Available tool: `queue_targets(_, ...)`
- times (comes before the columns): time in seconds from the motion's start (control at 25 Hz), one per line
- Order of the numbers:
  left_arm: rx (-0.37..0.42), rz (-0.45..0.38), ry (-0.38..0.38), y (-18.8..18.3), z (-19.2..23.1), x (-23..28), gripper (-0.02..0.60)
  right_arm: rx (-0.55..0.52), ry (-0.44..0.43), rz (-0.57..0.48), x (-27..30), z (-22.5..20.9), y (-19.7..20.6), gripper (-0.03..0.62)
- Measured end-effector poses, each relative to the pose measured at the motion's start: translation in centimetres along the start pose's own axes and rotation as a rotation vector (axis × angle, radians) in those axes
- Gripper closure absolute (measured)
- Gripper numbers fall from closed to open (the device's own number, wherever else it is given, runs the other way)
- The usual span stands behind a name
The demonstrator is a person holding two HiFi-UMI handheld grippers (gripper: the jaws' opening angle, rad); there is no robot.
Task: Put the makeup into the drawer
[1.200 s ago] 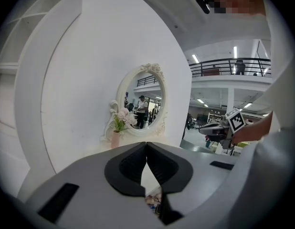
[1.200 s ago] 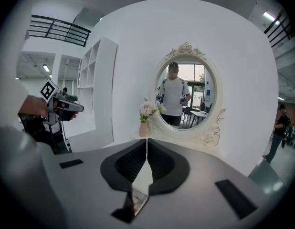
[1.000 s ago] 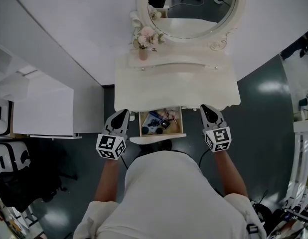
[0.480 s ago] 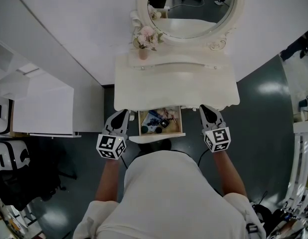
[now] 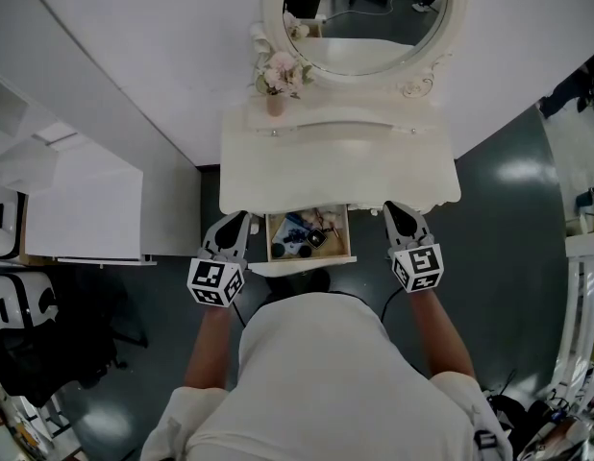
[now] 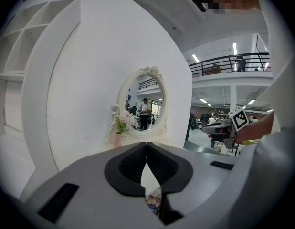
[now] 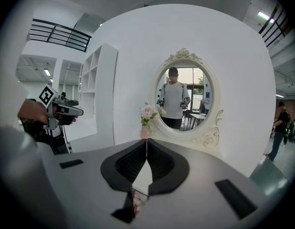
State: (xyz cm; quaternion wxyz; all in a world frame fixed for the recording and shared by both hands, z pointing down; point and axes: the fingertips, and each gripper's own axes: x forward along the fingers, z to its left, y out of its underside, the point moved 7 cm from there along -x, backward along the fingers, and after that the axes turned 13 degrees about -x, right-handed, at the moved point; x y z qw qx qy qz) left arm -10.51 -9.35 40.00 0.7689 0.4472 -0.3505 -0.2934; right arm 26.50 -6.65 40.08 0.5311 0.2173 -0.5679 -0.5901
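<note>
White vanity tabletop (image 5: 340,173) is filling the background, and the drawer (image 5: 312,258) under its front edge is standing open with the makeup (image 5: 299,230) lying inside. Nothing is shifting across the last second. The left claw (image 5: 237,221) is waiting just left of the drawer and the right claw (image 5: 395,209) just right, both pressed together and empty. Loading is likely finishing, with only closing the drawer remaining.

Overhead; two low views facing mirror (image 7: 184,97)
</note>
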Motion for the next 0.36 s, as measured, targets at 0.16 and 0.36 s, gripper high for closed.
queue_targets(0.16,0.005,-0.002,0.002,-0.03,-0.12,-0.14,0.565,0.005,0.003,-0.002,-0.27,0.03,0.04,0.563)
queue_targets(0.36,0.012,-0.002,0.003,-0.02,-0.26,0.01,0.565,0.007,0.003,-0.006,-0.46,0.12,0.18,0.563)
